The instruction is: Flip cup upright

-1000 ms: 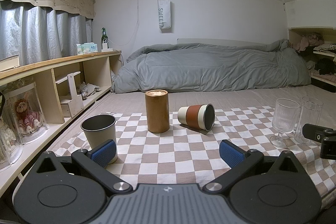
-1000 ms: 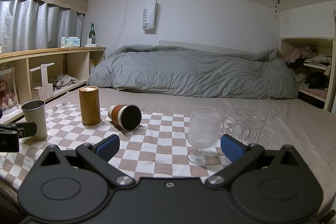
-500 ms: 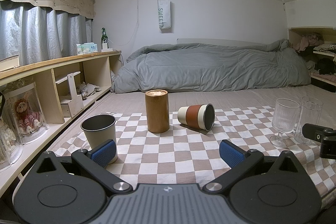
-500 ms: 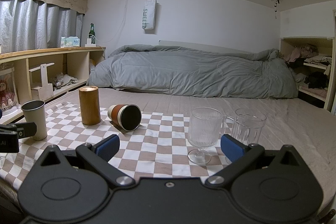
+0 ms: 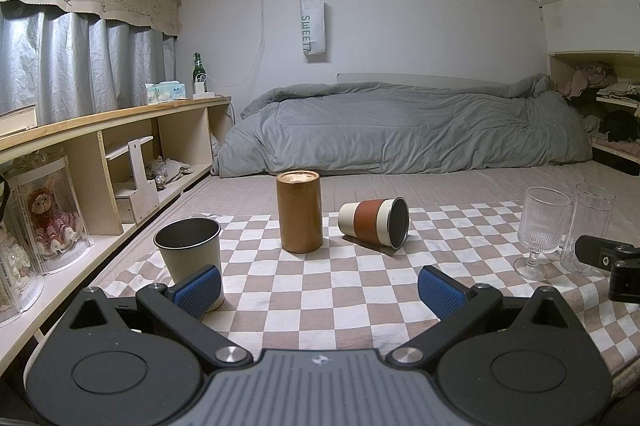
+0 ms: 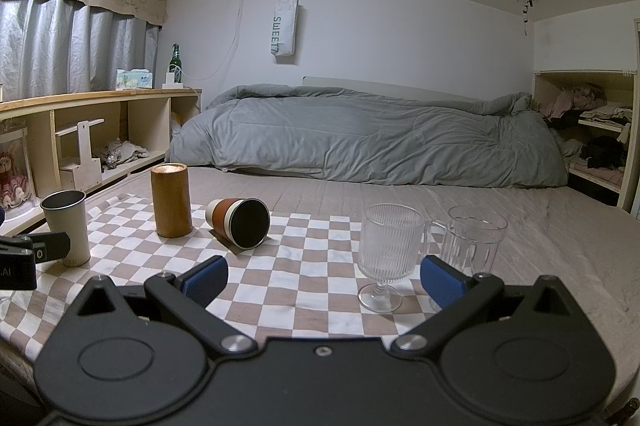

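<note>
A cream cup with a rust-brown band [image 5: 372, 222] lies on its side on the checkered cloth [image 5: 320, 290], its dark mouth facing right and toward me. It also shows in the right wrist view [image 6: 238, 222]. My left gripper [image 5: 320, 292] is open and empty, well short of the cup. My right gripper [image 6: 324, 278] is open and empty, with the cup ahead to its left. Each gripper shows at the edge of the other's view.
A wooden cylinder [image 5: 299, 211] stands upright just left of the cup. A grey metal cup [image 5: 190, 246] stands by my left fingertip. A ribbed stemmed glass [image 6: 386, 254] and a clear glass mug [image 6: 472, 238] stand close before the right gripper. Shelves run along the left; a grey duvet lies behind.
</note>
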{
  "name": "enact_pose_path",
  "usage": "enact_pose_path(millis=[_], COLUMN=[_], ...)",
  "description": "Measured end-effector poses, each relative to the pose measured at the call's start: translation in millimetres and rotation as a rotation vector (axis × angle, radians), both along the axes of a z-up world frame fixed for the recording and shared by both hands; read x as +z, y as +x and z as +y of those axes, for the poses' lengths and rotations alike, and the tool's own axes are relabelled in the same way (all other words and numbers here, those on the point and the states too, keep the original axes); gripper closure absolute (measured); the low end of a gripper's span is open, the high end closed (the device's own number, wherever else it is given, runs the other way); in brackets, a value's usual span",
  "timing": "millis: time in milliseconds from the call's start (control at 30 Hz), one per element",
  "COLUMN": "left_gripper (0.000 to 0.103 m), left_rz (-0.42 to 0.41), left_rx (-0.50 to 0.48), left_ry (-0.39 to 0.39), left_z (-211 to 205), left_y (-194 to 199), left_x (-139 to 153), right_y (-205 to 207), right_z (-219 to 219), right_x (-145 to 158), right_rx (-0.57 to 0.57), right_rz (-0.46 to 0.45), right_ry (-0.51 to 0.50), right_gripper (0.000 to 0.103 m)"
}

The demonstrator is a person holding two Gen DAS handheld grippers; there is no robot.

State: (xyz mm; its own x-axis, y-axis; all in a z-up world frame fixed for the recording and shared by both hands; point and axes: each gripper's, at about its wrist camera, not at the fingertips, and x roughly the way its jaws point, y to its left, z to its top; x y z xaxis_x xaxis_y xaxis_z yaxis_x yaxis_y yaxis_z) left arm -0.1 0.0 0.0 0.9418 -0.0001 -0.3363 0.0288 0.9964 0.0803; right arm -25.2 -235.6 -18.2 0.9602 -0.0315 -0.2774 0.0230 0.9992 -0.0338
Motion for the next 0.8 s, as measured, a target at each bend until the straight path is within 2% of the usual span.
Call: enact_pose_path(millis=[467,800], left_gripper=[0.000,0.000], left_rz=[0.005,0.012], left_rx=[-0.013,0.014], left_ry=[-0.008,-0.044], left_z=[-4,-11], left_y=[1,25], left_x=[-1,9], right_y=[-1,-1], right_z=[-1,-3], right_x=[1,1], right_rx=[0.000,0.007], right_rz=[-0.001,-0.005], right_ry=[0.002,0.035], right_gripper=[0.000,0.000])
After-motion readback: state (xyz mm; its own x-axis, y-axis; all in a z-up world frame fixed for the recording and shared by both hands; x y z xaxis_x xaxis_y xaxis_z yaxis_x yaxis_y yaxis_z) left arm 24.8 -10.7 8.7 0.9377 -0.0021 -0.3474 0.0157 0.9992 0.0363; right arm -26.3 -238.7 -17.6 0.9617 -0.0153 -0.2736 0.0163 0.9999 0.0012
